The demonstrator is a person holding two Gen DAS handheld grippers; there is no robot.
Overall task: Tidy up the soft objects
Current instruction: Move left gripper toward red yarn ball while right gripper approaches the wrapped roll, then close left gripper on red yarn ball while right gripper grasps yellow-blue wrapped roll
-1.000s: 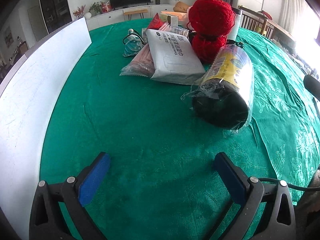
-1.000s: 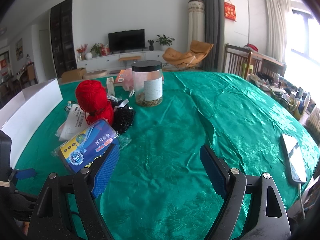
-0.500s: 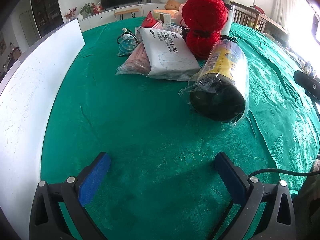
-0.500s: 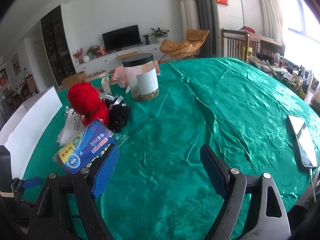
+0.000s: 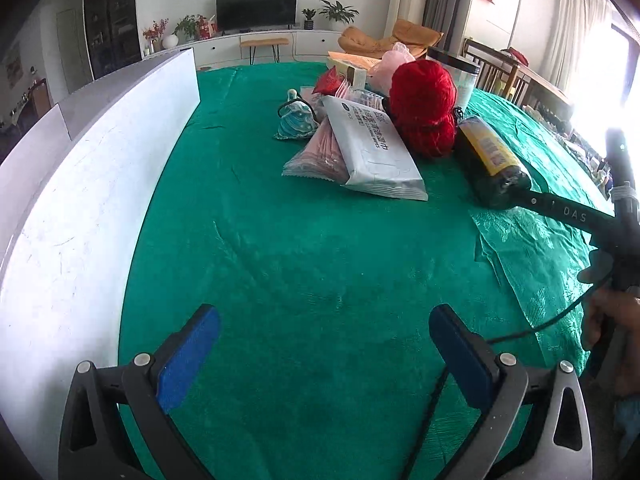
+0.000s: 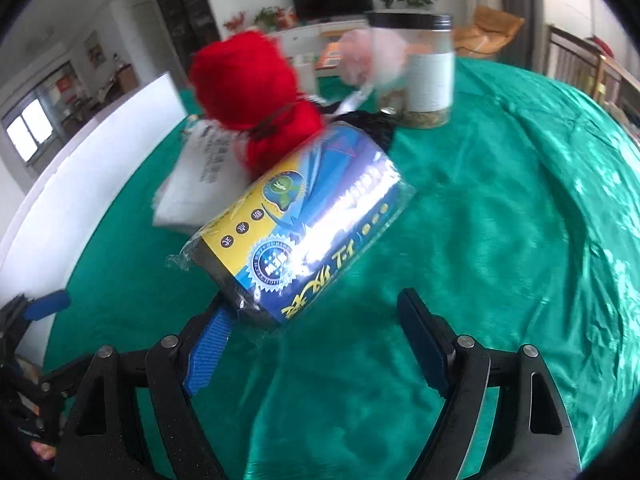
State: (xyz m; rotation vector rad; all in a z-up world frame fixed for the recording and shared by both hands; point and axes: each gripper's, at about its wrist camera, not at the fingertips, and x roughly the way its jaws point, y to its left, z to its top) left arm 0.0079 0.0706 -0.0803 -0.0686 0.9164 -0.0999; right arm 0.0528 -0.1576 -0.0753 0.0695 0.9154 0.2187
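Note:
A black roll in a yellow and blue plastic wrapper [image 6: 304, 224] lies on the green tablecloth [image 5: 320, 264]; it also shows in the left wrist view [image 5: 492, 156]. My right gripper [image 6: 316, 340] is open and low over the cloth, with the roll's near end between its jaws by the left pad. Red yarn balls [image 5: 424, 104] [image 6: 256, 92], a white tissue pack [image 5: 372, 148] [image 6: 196, 184], a pink packet [image 5: 320, 152] and a small blue pouch [image 5: 296, 124] lie behind. My left gripper [image 5: 324, 356] is open and empty over bare cloth.
A white box wall [image 5: 80, 184] runs along the table's left side. A clear jar with a black lid [image 6: 416, 68] stands behind the pile, with a pink mesh puff [image 6: 368, 56] beside it. The right gripper's body and the hand holding it [image 5: 612, 240] show at the right.
My right gripper has moved forward and left to the wrapped roll, which now sits between its open jaws. My left gripper has pulled back and turned slightly.

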